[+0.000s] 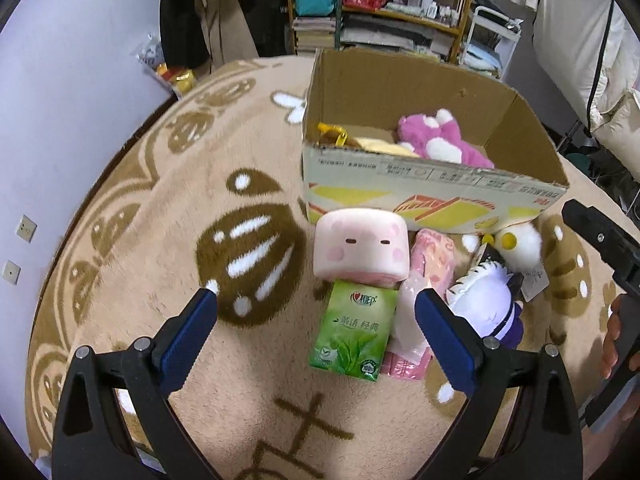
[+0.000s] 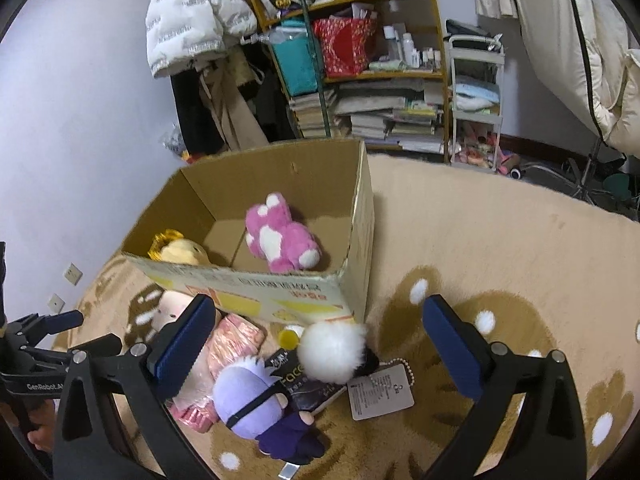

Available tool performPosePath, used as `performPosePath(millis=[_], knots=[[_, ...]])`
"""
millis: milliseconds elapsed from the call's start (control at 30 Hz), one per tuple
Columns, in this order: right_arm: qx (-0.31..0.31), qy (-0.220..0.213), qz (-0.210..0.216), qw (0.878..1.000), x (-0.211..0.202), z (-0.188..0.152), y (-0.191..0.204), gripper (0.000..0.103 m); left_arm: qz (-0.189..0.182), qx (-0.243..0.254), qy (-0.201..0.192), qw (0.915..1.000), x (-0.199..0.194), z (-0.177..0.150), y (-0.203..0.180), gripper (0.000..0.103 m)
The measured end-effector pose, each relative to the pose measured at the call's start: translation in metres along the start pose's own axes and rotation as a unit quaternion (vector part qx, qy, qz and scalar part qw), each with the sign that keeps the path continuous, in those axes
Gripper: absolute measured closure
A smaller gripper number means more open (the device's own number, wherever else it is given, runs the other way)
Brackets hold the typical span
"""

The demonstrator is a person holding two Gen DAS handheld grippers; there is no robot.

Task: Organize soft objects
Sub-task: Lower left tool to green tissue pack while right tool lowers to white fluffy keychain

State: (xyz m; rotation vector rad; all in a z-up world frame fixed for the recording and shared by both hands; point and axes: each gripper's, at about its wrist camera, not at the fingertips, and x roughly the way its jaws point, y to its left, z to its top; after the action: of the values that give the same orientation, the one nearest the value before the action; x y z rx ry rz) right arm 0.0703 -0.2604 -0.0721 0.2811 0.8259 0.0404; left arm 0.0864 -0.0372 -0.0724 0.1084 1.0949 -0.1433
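Note:
An open cardboard box (image 1: 436,184) (image 2: 360,240) stands on the rug and holds a pink plush (image 1: 440,140) (image 2: 280,236) and a yellow plush (image 2: 180,250). In front of it lie a pink cube plush with a face (image 1: 362,246), a green tissue pack (image 1: 354,330), pink tissue packs (image 1: 434,264) (image 2: 236,344), a purple-haired doll (image 1: 486,304) (image 2: 256,400) and a white fluffy plush (image 1: 518,242) (image 2: 334,352). My left gripper (image 1: 316,304) is open above the green pack. My right gripper (image 2: 316,320) is open above the doll and white plush.
A beige rug with brown patterns (image 1: 248,256) (image 2: 500,240) covers the floor. Shelves with books and bags (image 2: 360,80) and hanging coats (image 2: 192,20) stand behind the box. A white cart (image 2: 476,92) is at the right. A paper tag (image 2: 380,392) lies by the white plush.

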Motion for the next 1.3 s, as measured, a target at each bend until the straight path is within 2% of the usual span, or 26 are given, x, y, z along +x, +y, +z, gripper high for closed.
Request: performPosePath(millis=[267,733,1300], knots=[[0.0,0.038,-0.008,0.999,0.027,-0.008,0.001,0.0,-0.009,-0.021,0.046,0.9987,0.027,0.002,0.006,0.005],[-0.003,0.094,-0.029,0.995,0.066,-0.02,-0.005,0.0,-0.034,-0.039,0.102,0.9934,0.06,0.001,0.01,0.005],[0.0,0.131,-0.044,0.99,0.091,-0.027,-0.012,0.0,-0.036,-0.03,0.136,0.9896,0.089,0.003,0.009,0.005]])
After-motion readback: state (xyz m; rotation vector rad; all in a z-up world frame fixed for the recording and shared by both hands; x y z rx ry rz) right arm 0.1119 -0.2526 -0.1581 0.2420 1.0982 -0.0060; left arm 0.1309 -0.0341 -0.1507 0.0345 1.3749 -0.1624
